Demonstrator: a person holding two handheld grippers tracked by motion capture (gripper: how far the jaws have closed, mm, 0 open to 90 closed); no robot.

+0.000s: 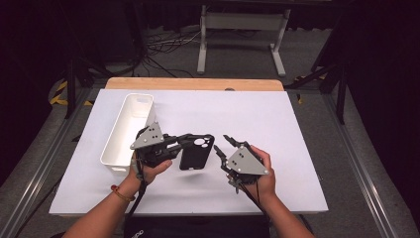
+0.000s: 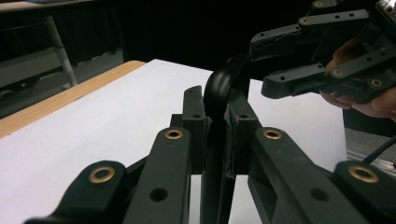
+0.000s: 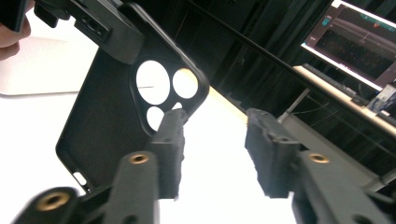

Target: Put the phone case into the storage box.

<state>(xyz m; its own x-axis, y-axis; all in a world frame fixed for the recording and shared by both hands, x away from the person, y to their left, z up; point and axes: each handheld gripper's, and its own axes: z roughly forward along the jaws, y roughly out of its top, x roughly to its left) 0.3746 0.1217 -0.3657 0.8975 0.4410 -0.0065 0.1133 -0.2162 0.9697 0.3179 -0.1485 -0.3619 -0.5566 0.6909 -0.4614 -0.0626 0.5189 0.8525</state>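
High view places a white table (image 1: 297,148) as the largest surface, matte and rectangular. A white bin (image 1: 126,131), long, narrow and smooth-walled, stands just left of the phone case (image 1: 196,151), which is held above the table centre. The phone case is black, thin and matte, with three round camera cutouts. The left gripper (image 1: 184,143) has its jaws clamped on the case edge; the right gripper (image 1: 225,148), just right of the case, has its jaws apart and empty. The step appears to be a handover or two-handed regrasp; the next move calls for closing the right jaws on the free edge.
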